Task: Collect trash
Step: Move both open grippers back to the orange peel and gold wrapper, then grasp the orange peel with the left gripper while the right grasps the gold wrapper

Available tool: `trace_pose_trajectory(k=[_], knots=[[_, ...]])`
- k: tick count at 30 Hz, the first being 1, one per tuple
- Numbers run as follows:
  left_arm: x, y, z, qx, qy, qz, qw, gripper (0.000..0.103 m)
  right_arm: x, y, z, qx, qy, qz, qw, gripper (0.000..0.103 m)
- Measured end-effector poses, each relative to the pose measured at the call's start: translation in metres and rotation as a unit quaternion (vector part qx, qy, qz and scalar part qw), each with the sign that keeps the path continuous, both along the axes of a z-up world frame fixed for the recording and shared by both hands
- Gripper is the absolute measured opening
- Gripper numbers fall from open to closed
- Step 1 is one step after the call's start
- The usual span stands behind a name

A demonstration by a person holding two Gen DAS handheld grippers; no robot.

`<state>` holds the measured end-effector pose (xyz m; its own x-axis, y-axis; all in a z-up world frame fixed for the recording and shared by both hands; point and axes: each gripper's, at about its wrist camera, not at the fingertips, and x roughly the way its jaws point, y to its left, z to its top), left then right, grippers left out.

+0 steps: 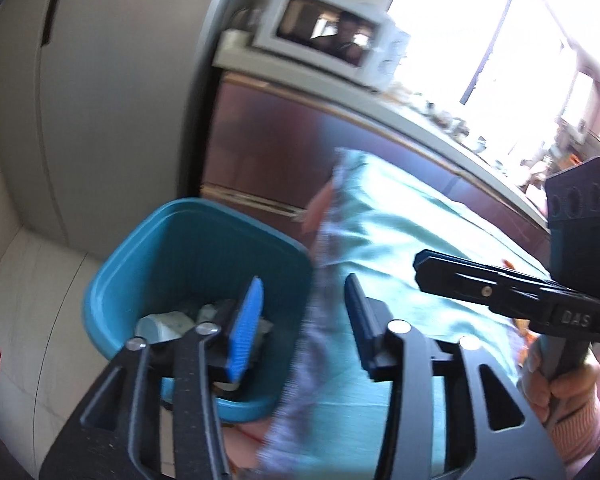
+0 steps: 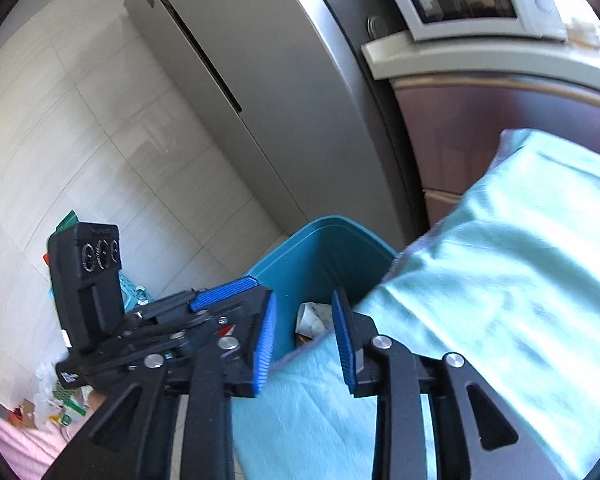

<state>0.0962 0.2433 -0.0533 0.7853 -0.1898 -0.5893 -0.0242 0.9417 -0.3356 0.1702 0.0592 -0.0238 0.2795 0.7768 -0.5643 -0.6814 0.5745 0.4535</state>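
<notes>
Both grippers were spread wide, nothing held: left gripper (image 1: 304, 320) over the bin (image 1: 148, 256) rim and cloth (image 1: 400, 240) edge, right gripper (image 2: 304, 340) likewise. Trash (image 2: 312, 318) sat in the bin bottom, beside the table.

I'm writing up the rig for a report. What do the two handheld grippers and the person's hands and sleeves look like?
Both are black, with cut-out linkage arms and silver round pivot bolts. The left gripper and the right gripper carry ribbed blue pads on black fingers. The right gripper's body bears white "DAS" lettering and a black block with three round rings. The right hand is bare, with a pink sleeve. No cables are visible.
</notes>
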Motion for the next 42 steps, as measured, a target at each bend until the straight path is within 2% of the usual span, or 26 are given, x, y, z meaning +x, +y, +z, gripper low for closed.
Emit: trace_pose_trajectory(k=[5, 10, 13, 20, 25, 29, 35, 38, 42], knots=[[-0.004, -0.047, 0.014, 0.002, -0.016, -0.066, 0.9977, 0.051, -0.012, -0.047, 0.007, 0.005, -0.019, -0.038, 0.999, 0.042], [-0.002, -0.103, 0.013, 0.009, -0.011, -0.14, 0.9901, 0.051, -0.025, -0.11, 0.001, 0.001, -0.017, -0.104, 0.994, 0.042], [-0.001, -0.134, 0.007, 0.001, -0.001, -0.179, 0.9839, 0.051, -0.032, -0.149, -0.005, -0.002, -0.01, -0.149, 0.989, 0.042], [-0.005, -0.193, -0.006, -0.01, 0.022, -0.248, 0.9685, 0.051, -0.042, -0.235, -0.023, -0.001, 0.014, -0.254, 0.967, 0.043], [-0.006, -0.232, -0.011, 0.001, 0.029, -0.286, 0.9577, 0.055, -0.041, -0.283, -0.033, -0.002, 0.022, -0.314, 0.949, 0.045], [-0.003, -0.254, -0.015, 0.01, 0.045, -0.3, 0.9527, 0.057, -0.035, -0.306, -0.042, -0.007, 0.029, -0.338, 0.941, 0.058], [0.005, -0.268, -0.019, 0.01, 0.06, -0.312, 0.9482, 0.057, -0.018, -0.32, -0.055, -0.004, 0.054, -0.346, 0.937, 0.06], [0.008, -0.275, -0.02, 0.011, 0.067, -0.315, 0.9468, 0.058, -0.006, -0.321, -0.06, -0.006, 0.071, -0.339, 0.938, 0.064], [0.011, -0.282, -0.024, 0.013, 0.077, -0.319, 0.9447, 0.058, -0.002, -0.319, -0.058, -0.004, 0.071, -0.329, 0.942, 0.067]])
